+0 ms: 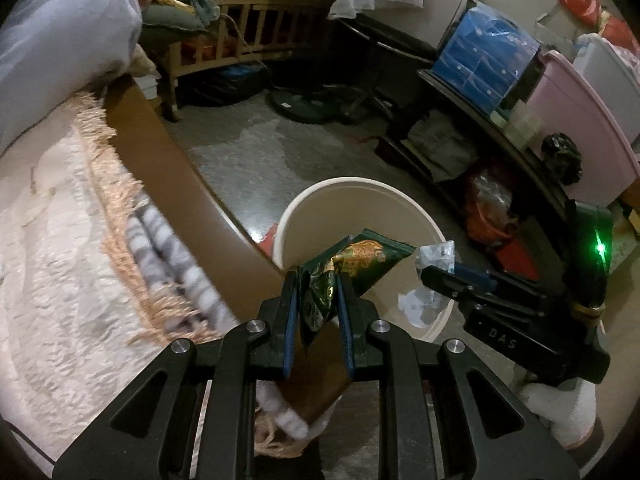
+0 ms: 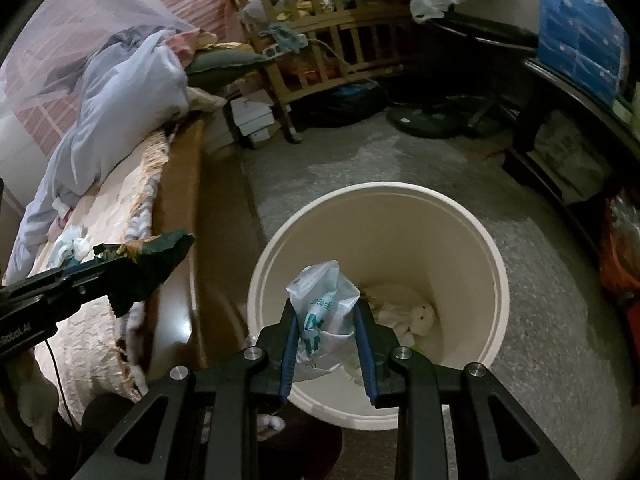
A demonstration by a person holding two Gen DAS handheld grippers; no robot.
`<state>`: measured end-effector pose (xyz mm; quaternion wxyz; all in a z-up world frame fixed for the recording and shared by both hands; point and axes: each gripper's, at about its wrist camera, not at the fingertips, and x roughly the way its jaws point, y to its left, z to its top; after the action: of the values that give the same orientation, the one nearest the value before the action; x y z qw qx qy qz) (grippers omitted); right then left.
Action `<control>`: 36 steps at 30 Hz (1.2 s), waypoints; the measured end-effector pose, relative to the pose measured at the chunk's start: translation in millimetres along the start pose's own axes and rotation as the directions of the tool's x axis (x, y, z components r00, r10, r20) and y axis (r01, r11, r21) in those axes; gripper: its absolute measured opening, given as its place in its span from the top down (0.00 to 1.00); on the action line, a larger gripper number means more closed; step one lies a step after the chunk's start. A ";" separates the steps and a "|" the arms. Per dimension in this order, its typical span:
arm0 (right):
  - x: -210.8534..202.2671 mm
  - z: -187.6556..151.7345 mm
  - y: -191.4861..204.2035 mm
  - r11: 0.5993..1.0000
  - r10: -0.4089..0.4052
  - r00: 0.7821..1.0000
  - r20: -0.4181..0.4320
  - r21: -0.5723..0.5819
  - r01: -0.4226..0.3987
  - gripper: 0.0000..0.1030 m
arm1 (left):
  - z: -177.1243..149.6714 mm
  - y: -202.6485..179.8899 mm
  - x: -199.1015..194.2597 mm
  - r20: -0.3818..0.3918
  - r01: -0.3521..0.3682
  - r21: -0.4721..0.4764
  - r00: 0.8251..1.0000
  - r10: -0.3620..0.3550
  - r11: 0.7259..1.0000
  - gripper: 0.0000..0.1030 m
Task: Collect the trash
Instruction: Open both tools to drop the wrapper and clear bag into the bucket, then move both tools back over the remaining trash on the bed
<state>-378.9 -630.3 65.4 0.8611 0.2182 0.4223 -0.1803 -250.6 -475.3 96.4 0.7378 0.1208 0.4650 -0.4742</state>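
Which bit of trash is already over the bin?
The clear plastic wrapper in the right gripper, above the bin. The green packet sits nearer the bed.

A lived-in bedroom in a home. A bed (image 2: 92,288) with a fringed cover and heaped bedding (image 2: 120,108) runs along one side, a wooden crib (image 2: 332,36) piled with clothes stands at the far wall, and a fan base (image 2: 432,120) sits on the floor beside cluttered shelves (image 1: 500,152).

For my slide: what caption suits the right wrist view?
Right gripper holds a clear plastic wrapper above the white bin.
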 end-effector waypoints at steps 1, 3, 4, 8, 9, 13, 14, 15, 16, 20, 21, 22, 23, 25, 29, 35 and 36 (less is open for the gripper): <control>1.2 -0.2 -4.2 1.000 -0.004 1.000 0.000 0.011 0.004 0.75 | 1.2 -1.5 2.3 -0.003 0.003 0.003 1.000 -0.003 1.000 0.85; 3.2 -0.1 -9.5 1.000 -0.007 1.000 -0.002 0.026 0.007 0.75 | 4.4 -4.9 6.8 -0.007 0.018 0.007 1.000 -0.018 1.000 0.85; 4.3 0.0 -12.6 0.999 -0.009 1.000 -0.004 0.033 0.010 0.75 | 5.5 -5.8 8.7 -0.007 0.024 0.008 1.000 -0.024 1.000 0.85; 6.2 1.7 -21.5 0.998 -0.022 1.000 -0.005 0.052 0.022 0.75 | 7.7 -10.9 13.5 -0.005 0.057 0.004 0.998 -0.057 0.998 0.84; 6.9 2.5 -23.0 0.998 -0.023 1.000 -0.005 0.058 0.024 0.72 | 8.7 -12.4 14.4 -0.005 0.063 0.007 0.998 -0.063 0.998 0.84; 6.6 3.2 -30.9 0.996 -0.030 1.000 0.005 0.088 0.030 0.58 | 10.0 -17.0 17.6 -0.005 0.079 0.020 0.997 -0.079 0.997 0.70; 6.9 3.3 -31.9 0.995 -0.029 1.000 0.004 0.093 0.028 0.58 | 9.5 -17.0 17.4 -0.005 0.083 0.021 0.997 -0.083 0.996 0.66; 7.3 3.2 -32.9 0.995 -0.029 1.000 0.003 0.097 0.028 0.58 | 9.6 -17.0 17.7 -0.003 0.085 0.020 0.996 -0.085 0.996 0.66; 7.8 2.9 -33.7 0.995 -0.030 1.000 0.001 0.100 0.030 0.58 | 10.1 -17.7 18.3 -0.002 0.083 0.020 0.997 -0.083 0.996 0.65; 9.9 2.6 -32.0 0.994 -0.031 0.999 -0.010 0.101 0.032 0.58 | 9.9 -15.9 19.6 -0.006 0.082 0.013 0.997 -0.082 0.997 0.61; 9.9 2.6 -32.0 0.994 -0.031 0.999 -0.011 0.102 0.032 0.58 | 9.4 -14.9 18.8 -0.005 0.083 0.011 0.997 -0.083 0.997 0.61; 9.5 2.9 -32.1 0.994 -0.030 0.999 -0.011 0.104 0.031 0.57 | 9.6 -13.7 18.2 -0.005 0.082 0.010 0.997 -0.082 0.997 0.59; 9.2 3.1 -31.9 0.994 -0.030 0.999 -0.011 0.106 0.031 0.57 | 9.2 -12.7 17.3 -0.004 0.080 0.010 0.997 -0.080 0.997 0.59; 7.6 3.1 -31.9 0.993 -0.031 0.999 -0.009 0.110 0.032 0.56 | 6.5 -9.2 14.6 -0.001 0.075 0.010 0.997 -0.075 0.997 0.58; 6.6 4.4 -28.5 0.994 -0.034 0.999 -0.008 0.107 0.035 0.54 | 3.8 1.2 9.1 0.004 0.074 -0.008 0.997 -0.074 0.997 0.58; 5.7 3.3 -21.1 0.995 -0.033 0.999 -0.011 0.097 0.034 0.52 | 2.5 9.9 2.2 0.008 0.075 -0.018 0.997 -0.075 0.997 0.57; 5.4 3.4 -19.7 0.995 -0.031 0.999 -0.011 0.094 0.032 0.51 | 2.6 11.4 0.3 0.011 0.075 -0.021 0.997 -0.075 0.997 0.57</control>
<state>-383.2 -649.3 58.5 0.8449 0.2528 0.4208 -0.2127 -239.8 -471.2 94.5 0.7230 0.0930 0.4705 -0.4972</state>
